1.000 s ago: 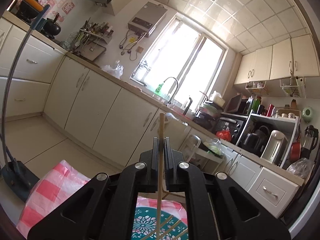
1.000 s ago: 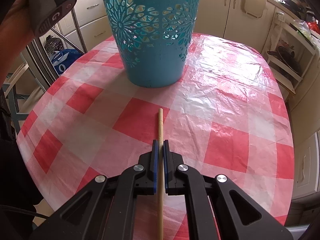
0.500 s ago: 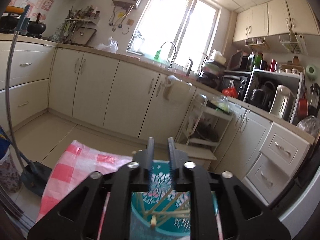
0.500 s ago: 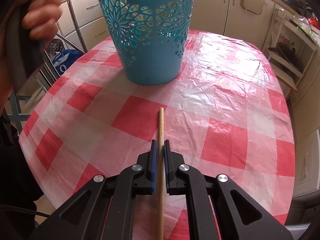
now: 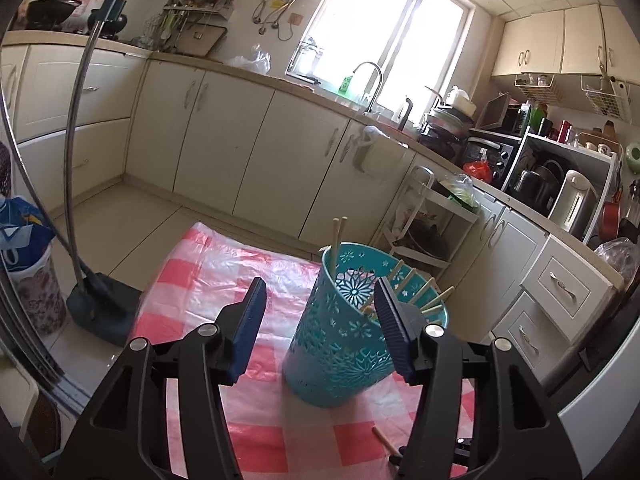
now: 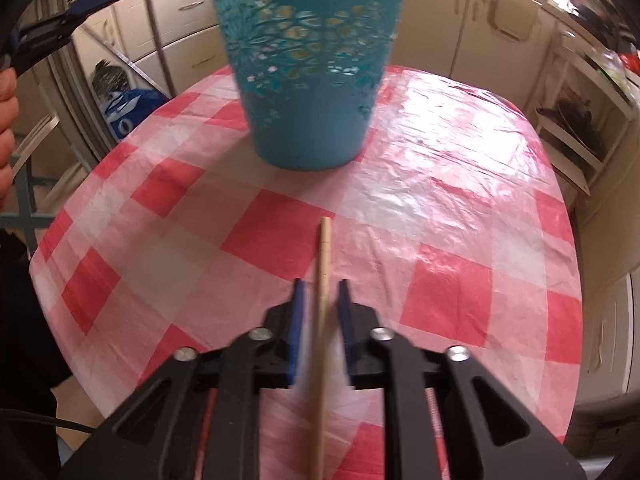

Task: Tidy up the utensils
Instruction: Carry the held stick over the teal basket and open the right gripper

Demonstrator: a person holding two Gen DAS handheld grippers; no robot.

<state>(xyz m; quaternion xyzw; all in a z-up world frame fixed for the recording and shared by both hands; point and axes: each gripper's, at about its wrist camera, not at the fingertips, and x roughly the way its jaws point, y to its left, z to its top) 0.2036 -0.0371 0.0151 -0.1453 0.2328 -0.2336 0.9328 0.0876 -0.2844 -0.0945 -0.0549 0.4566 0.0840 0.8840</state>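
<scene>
Meanwhile left gripper (image 5: 320, 284) opens, empty, near teal basket (image 5: 336, 356)

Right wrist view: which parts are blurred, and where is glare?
Right wrist view: the teal perforated plastic basket and the right gripper tips look motion-blurred; glare lies on the red-checked plastic tablecloth. Left wrist view: the bright window is overexposed.

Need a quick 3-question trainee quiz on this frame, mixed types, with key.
1. True or false: the teal basket is empty.
2. Which gripper has a chopstick between its fingers?
3. Fill in: the tablecloth is red-and-white ____.
Key: 1 false, chopsticks in basket. 2 right gripper; the left gripper is opening, with nothing between its fingers. 3 checked.
</scene>
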